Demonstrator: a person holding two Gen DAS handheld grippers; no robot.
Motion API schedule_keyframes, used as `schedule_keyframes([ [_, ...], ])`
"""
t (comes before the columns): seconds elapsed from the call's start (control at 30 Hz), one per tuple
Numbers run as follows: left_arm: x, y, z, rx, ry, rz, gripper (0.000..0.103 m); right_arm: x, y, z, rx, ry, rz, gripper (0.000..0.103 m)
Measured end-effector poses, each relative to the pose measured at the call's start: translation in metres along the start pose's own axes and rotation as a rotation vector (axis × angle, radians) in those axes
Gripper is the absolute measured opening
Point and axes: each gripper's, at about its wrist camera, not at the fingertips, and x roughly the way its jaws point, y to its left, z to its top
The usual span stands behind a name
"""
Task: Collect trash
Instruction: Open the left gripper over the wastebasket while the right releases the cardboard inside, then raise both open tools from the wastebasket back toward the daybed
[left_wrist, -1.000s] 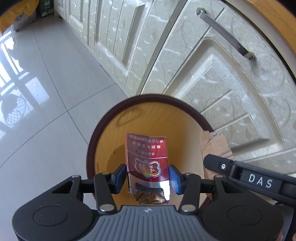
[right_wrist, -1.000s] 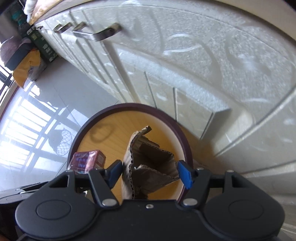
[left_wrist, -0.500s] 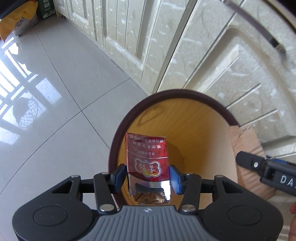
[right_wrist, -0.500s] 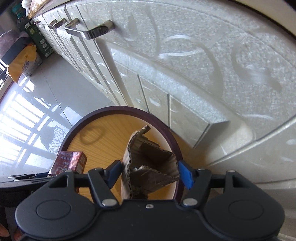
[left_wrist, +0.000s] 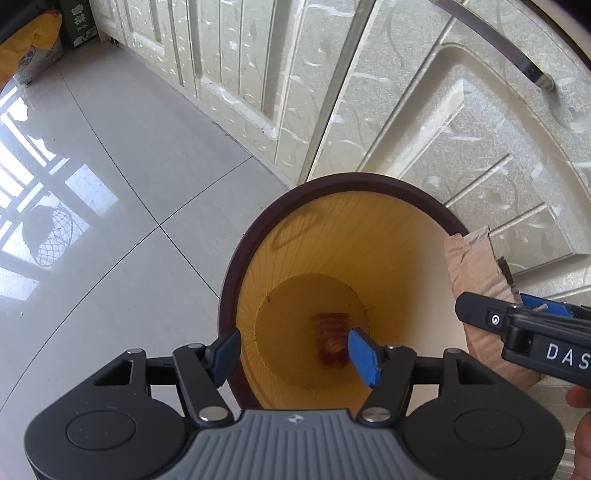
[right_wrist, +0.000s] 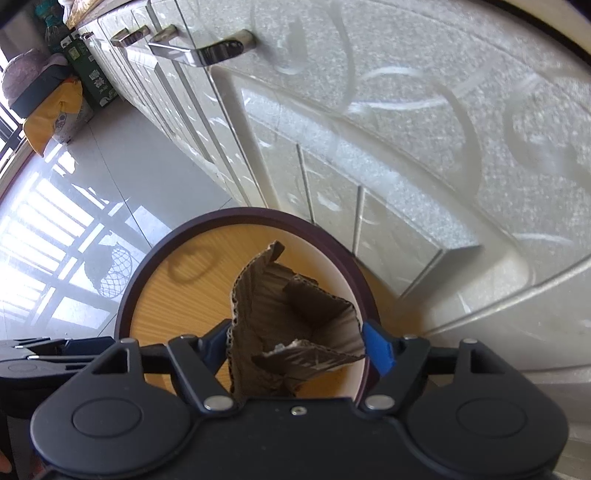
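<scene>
A round wood-lined trash bin (left_wrist: 236, 258) with a dark brown rim stands on the floor by the cabinets; it also shows in the right wrist view (right_wrist: 129, 302). My left gripper (left_wrist: 295, 352) is open and empty above the bin's mouth. A red cigarette pack (left_wrist: 330, 339), blurred, is low inside the bin near its bottom. My right gripper (right_wrist: 301, 349) is shut on a torn piece of brown corrugated cardboard (right_wrist: 288, 325) and holds it above the bin's right side. The cardboard (left_wrist: 476, 269) and the right gripper (left_wrist: 524, 334) show at the right of the left wrist view.
Cream cabinet doors (left_wrist: 424, 122) with metal handles (right_wrist: 203, 50) stand right behind the bin. Glossy grey floor tiles (left_wrist: 110, 184) spread to the left. A yellow sack (right_wrist: 55, 114) and a green box (right_wrist: 92, 74) sit by the far cabinets.
My left gripper opened and let go of the red cigarette pack, which dropped into the bin. The right gripper keeps hold of the cardboard above the bin.
</scene>
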Motion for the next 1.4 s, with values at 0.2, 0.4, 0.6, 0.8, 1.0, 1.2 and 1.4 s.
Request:
schedule_keyframes([
  [0.2, -0.003, 0.001, -0.001, 0.007, -0.006, 0.002, 0.066, 0.001, -0.004, -0.004, -0.009, 0.011, -0.002, 0.08],
  [0.4, -0.006, 0.002, -0.001, 0.012, -0.005, 0.009, 0.07, -0.005, -0.008, -0.006, -0.011, 0.008, 0.016, 0.097],
  [0.6, -0.01, 0.004, -0.002, 0.015, -0.007, 0.015, 0.072, -0.004, -0.007, -0.008, -0.019, 0.033, 0.019, 0.098],
  [0.8, -0.018, 0.013, -0.003, 0.012, -0.006, 0.028, 0.08, -0.006, -0.004, -0.012, -0.037, 0.038, 0.001, 0.101],
  [1.0, -0.024, 0.017, -0.004, 0.019, -0.004, 0.039, 0.092, -0.015, -0.007, -0.012, -0.037, 0.027, -0.019, 0.103],
  [1.2, -0.031, 0.021, -0.005, 0.015, -0.011, 0.059, 0.103, -0.024, -0.005, -0.011, -0.06, 0.025, -0.038, 0.103],
  [1.4, -0.04, 0.025, -0.006, 0.017, -0.011, 0.067, 0.103, -0.032, -0.005, -0.012, -0.075, 0.025, -0.059, 0.103],
])
